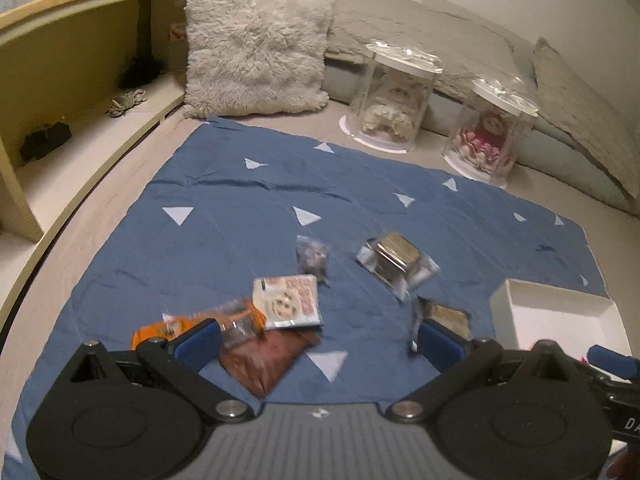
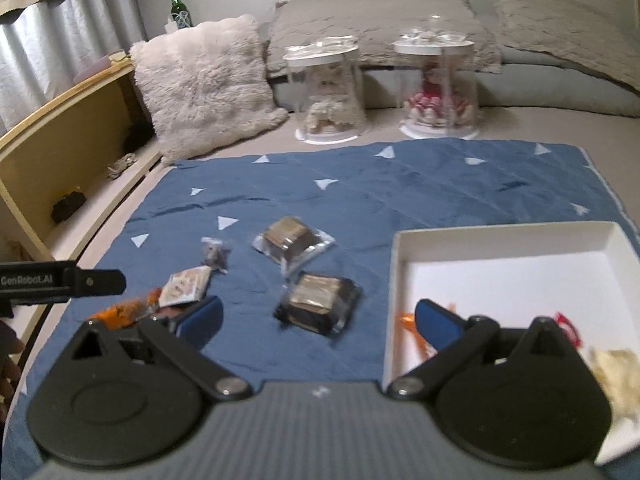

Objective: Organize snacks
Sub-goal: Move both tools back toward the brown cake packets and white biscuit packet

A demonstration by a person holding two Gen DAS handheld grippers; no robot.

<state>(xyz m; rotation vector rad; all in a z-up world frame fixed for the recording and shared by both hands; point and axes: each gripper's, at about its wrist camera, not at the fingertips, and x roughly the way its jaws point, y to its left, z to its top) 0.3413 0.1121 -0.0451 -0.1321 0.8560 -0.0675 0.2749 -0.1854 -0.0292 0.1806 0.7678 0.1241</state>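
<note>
Blue cloth (image 2: 400, 184) with white triangles fills mid-frame in both views, spread over the bed as a work mat; fluffy pillow (image 1: 256, 40) sits upper left and two clear doll jars (image 2: 326, 92) upper centre, well apart from the work. White box (image 2: 508, 240) sits lower right in the right wrist view, open-topped and on the cloth's right side, probably the collection bin: an orange wrapper (image 2: 408, 320) and some pale and red bits already lie in it. Snacks left on the cloth, all blurred: two clear-wrapped dark blocks (image 2: 294, 238) (image 2: 320, 304) centre, white printed packet (image 1: 288, 300), brown packet (image 1: 268, 356) partly under it, orange packet (image 1: 192, 324) lower left, small dark twist (image 1: 312, 256) above. Left gripper (image 1: 320, 340) hovers low over the packet cluster, fingers spread wide, nothing held, likely lining up on the brown packet. Right gripper (image 2: 318, 320) is also spread wide and empty, one finger over the box, one over the cloth, the near block between them. Task judged early-to-mid.
</note>
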